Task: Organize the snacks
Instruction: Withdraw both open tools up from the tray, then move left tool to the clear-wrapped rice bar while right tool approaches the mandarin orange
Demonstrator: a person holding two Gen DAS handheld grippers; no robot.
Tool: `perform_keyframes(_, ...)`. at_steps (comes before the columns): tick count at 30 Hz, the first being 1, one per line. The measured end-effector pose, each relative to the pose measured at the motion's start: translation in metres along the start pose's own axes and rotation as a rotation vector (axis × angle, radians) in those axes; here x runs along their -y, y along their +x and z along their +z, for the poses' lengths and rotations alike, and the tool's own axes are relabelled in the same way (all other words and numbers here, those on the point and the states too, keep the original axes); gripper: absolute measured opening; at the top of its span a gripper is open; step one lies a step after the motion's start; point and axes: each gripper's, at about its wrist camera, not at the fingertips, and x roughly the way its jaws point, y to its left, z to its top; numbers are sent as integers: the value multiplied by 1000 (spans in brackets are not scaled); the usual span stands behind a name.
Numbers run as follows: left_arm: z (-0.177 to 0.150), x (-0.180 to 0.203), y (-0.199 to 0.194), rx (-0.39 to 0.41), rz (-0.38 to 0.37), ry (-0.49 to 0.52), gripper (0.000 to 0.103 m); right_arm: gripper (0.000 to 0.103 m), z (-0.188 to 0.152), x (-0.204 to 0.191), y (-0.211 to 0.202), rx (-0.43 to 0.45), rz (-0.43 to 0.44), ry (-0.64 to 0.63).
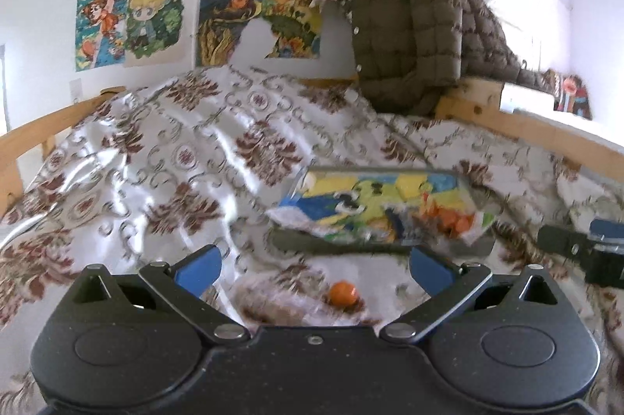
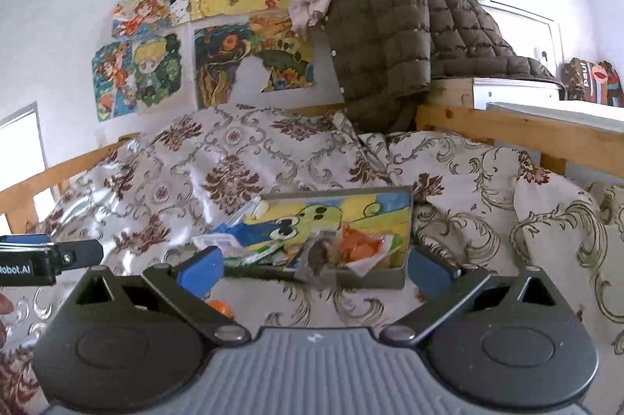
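- The small round orange snack (image 1: pixel 342 293) lay loose on the patterned satin bedspread (image 1: pixel 156 157), at six o'clock from the shallow grey painted-lined box (image 1: pixel 380 247) holding snack packets.
- Your left gripper (image 1: pixel 312 270) stood wide and empty over it; you needed to centre, then close gently.
- Your right gripper (image 2: pixel 314 268) gaped wide, holding nothing.

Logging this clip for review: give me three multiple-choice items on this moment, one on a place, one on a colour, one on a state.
1. Where does the loose round snack lie?
A. in the tray
B. on the bedspread, nearer the camera than the tray
C. on the wooden rail

2. What colour is it?
A. orange
B. green
C. white

3. How do the right gripper jaws stand?
A. shut on a packet
B. shut empty
C. open

Key: B, it sits on the patterned bedspread, outside the tray; A, plainly orange; C, blue fingers spread wide, clamping nothing.
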Motion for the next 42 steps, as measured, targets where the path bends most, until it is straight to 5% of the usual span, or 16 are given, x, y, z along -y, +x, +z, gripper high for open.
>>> perform_keyframes(9, -42, -15, -2, -153, 73, -33, 102, 103, -21, -20, -10, -115, 19, -30)
perform_keyframes(42, -48, -38, 18, -254, 163, -199, 102, 103, -45, -39, 27, -342, -5, -82)
